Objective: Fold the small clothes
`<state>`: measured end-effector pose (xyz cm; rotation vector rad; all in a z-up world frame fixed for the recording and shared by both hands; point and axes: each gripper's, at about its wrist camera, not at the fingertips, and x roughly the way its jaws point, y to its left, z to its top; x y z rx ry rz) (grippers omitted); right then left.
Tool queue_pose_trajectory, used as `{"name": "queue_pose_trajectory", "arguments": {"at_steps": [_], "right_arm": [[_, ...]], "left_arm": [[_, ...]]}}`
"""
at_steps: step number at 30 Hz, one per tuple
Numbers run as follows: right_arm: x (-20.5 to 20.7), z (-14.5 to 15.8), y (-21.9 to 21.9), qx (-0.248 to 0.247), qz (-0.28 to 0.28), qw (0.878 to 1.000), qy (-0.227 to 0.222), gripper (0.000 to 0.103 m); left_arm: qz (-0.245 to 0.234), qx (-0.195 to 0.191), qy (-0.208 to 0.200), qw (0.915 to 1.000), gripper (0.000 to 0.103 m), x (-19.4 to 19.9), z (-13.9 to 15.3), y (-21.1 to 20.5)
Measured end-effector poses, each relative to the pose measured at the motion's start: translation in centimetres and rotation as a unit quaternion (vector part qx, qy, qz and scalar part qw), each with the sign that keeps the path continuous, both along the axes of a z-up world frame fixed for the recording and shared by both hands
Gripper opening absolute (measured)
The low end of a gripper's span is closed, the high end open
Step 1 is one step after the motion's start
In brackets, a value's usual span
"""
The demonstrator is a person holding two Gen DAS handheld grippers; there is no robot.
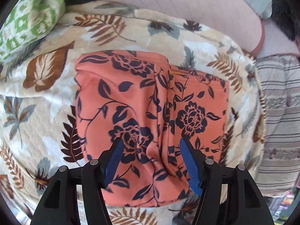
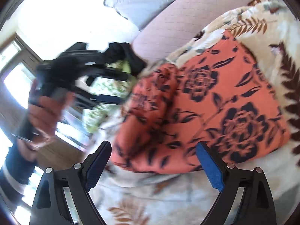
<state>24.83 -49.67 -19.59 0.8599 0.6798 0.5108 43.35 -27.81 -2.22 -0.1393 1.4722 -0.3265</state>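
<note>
Left gripper (image 1: pixel 150 142) wide over folded orange floral garment (image 1: pixel 131 101), right gripper (image 2: pixel 152 147) wide, leaf-print blanket (image 1: pixel 46 86), pink mattress (image 1: pixel 196 5), bright window (image 2: pixel 56 15)

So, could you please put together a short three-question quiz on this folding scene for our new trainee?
1. True or false: the left gripper is clamped shut on the orange floral garment.
2. What does the garment lie on? A) a bare wooden table B) the leaf-print blanket C) a plastic tray
3. Fill in: the right gripper's jaws stand ____.

Key: 1 false, its jaws stand apart over the garment; 2 B; 3 open.
</note>
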Motion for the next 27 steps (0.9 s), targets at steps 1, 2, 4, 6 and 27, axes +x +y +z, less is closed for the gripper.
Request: {"name": "queue_pose_trajectory", "arguments": {"at_steps": [1, 2, 4, 6, 27], "right_arm": [[0.5, -0.1, 0.3, 0.004, 0.007, 1.0, 0.002, 0.094], [1.0, -0.2, 0.7, 0.002, 0.013, 1.0, 0.005, 0.094], [1.8, -0.4, 1.3, 0.001, 0.017, 1.0, -0.002, 0.093], [2.6, -1.0, 1.9, 0.004, 0.018, 1.0, -0.004, 0.093], [-0.4, -0.5, -8.2, 0.123, -0.11, 0.986, 0.022, 0.012]], "left_arm": [[-0.01, 0.01, 0.003, 0.9999, 0.06, 0.2, -0.3, -1.3], [-0.016, 0.023, 0.004, 0.9996, 0.06, 0.4, -0.6, -2.4], [-0.028, 0.05, 0.002, 0.9983, 0.06, 0.9, -1.5, -4.1], [-0.039, 0.086, 0.002, 0.9955, 0.06, 1.4, -2.6, -5.3], [-0.087, 0.022, -0.08, 0.9928, 0.015, -3.0, 0.8, -16.2]]}}
